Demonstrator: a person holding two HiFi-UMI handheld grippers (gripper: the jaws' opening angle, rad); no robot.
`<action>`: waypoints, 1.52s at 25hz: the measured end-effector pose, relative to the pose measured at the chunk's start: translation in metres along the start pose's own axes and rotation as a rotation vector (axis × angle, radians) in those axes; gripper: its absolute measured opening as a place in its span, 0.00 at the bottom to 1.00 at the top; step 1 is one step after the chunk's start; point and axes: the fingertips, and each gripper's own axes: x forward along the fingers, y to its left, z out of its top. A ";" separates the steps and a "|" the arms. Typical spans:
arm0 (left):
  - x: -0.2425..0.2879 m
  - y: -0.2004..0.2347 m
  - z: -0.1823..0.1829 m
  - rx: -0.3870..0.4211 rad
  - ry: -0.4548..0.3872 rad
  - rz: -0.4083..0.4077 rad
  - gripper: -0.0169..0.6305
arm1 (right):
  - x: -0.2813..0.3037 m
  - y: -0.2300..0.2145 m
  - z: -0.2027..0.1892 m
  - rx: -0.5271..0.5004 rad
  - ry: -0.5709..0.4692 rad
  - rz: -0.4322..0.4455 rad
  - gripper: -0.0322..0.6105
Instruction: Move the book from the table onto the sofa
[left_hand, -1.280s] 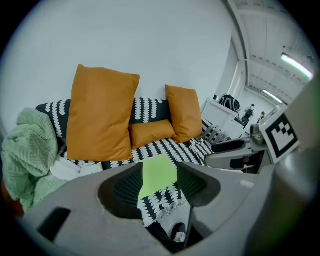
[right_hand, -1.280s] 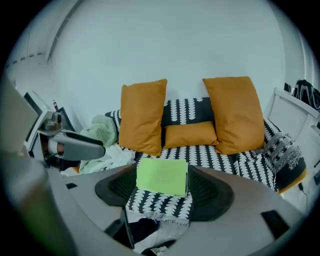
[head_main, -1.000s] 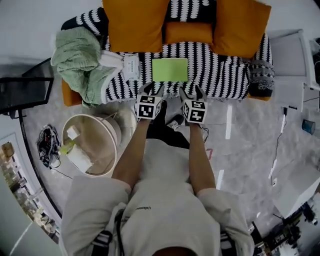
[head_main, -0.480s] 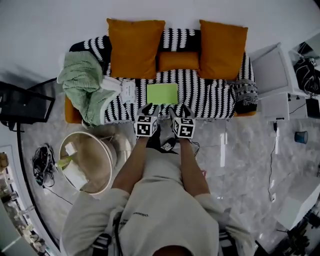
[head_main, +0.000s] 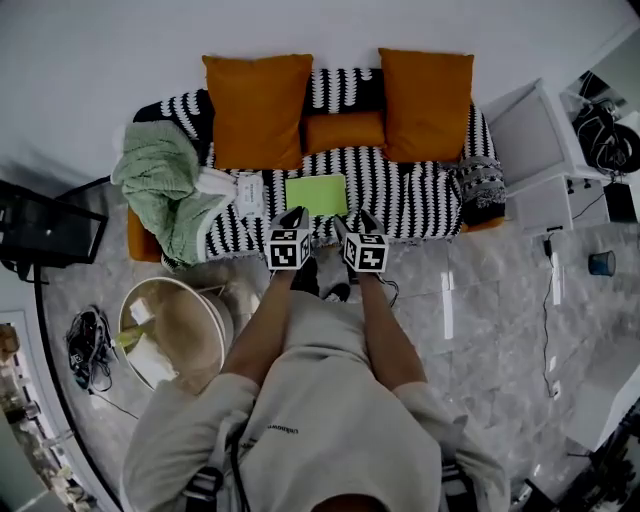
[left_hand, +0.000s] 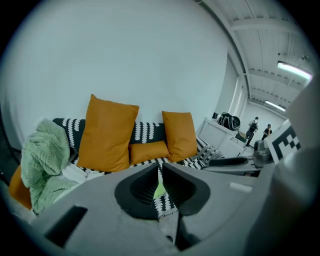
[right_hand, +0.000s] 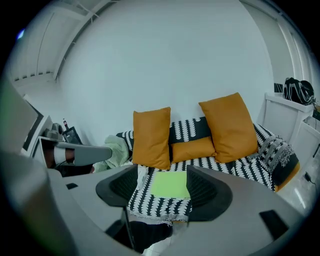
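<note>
The book (head_main: 316, 194) lies flat on the sofa (head_main: 420, 195), at 12 o'clock from both grippers; the delivery looks done. The left gripper (head_main: 296, 214) has just been closing its jaws, now nearly together on nothing. The right gripper (head_main: 361, 217) gapes empty. What remains is likely only backing away.

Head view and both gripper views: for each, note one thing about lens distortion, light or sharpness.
Head view: the fisheye bows the sofa and floor outward; light is even, the green book crisp. Left gripper view: black corners ring a round image; the ceiling lamp glares at upper right. Right gripper view: same dark ring; the cushions look sharp.
</note>
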 end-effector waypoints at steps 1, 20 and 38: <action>0.001 -0.001 0.000 -0.001 0.000 -0.002 0.08 | -0.001 0.000 -0.001 -0.004 0.001 0.003 0.53; 0.003 -0.001 -0.015 0.020 0.016 0.059 0.06 | -0.011 -0.015 -0.014 0.046 -0.019 0.018 0.16; 0.005 0.004 -0.025 0.003 0.038 0.084 0.06 | -0.012 -0.010 -0.020 0.017 -0.001 0.068 0.06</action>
